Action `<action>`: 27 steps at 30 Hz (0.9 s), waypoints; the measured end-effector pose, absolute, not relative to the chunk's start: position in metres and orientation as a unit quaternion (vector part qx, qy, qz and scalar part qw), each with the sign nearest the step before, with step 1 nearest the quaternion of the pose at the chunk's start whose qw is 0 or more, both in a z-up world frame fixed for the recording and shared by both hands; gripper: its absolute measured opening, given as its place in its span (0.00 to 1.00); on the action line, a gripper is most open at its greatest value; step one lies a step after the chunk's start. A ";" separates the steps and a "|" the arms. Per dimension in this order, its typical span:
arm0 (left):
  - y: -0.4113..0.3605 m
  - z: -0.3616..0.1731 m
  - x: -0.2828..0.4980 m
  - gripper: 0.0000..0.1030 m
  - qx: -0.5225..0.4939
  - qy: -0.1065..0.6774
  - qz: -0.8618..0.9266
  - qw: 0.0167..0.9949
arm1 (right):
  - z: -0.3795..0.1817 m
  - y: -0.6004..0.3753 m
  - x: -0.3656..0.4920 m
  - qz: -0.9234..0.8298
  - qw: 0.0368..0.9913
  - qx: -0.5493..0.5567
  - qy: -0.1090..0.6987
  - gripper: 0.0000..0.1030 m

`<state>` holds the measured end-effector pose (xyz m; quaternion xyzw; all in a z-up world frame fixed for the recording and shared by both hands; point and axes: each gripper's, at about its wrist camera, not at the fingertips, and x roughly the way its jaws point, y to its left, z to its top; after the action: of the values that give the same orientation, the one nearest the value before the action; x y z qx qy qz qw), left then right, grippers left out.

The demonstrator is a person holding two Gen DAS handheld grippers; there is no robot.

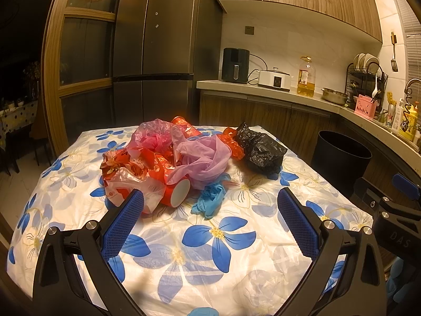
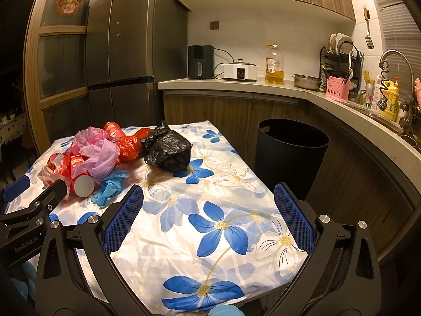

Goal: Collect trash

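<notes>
Red cups [image 1: 173,184] lie half-buried under plastic bags [image 1: 202,158]; both claws, left [image 1: 210,210] and right [image 2: 209,208], gape empty.

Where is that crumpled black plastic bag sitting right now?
In both views the black plastic bag lies on the flowered tablecloth, at the right end of the trash pile beside the red wrapper, with the black bin standing further right.

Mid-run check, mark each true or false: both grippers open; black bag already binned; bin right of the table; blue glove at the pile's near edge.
1. Both the left gripper and right gripper are open and empty. True.
2. The crumpled black plastic bag is in the bin. False: it lies on the floral tablecloth.
3. The round black bin stands right of the table. True.
4. The crumpled blue glove lies at the pile's near edge. True.
</notes>
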<state>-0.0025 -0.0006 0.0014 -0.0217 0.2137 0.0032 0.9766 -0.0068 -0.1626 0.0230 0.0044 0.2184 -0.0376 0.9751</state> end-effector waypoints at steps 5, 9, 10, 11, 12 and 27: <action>-0.001 -0.002 0.000 0.95 -0.022 0.214 0.002 0.977 | 0.022 -0.163 -0.007 -0.037 0.975 0.005 0.218 0.96; 0.000 -0.002 0.001 0.95 -0.024 0.214 0.004 0.977 | 0.022 -0.163 -0.006 -0.037 0.975 0.005 0.218 0.96; 0.000 -0.002 0.001 0.95 -0.024 0.214 0.004 0.977 | 0.023 -0.163 -0.006 -0.037 0.975 0.005 0.218 0.96; 0.001 -0.002 0.001 0.95 -0.024 0.214 0.005 0.977 | 0.022 -0.163 -0.006 -0.038 0.975 0.005 0.218 0.96; 0.001 -0.003 0.002 0.95 -0.025 0.214 0.005 0.976 | 0.022 -0.163 -0.006 -0.037 0.975 0.005 0.218 0.96; 0.003 -0.003 0.003 0.95 -0.026 0.215 0.006 0.976 | 0.023 -0.161 -0.004 -0.037 0.975 0.005 0.219 0.96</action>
<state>0.0033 0.0028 -0.0034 -0.0256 0.2155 0.0062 0.9762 -0.0045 -0.1610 0.0230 0.0050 0.2186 -0.0369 0.9751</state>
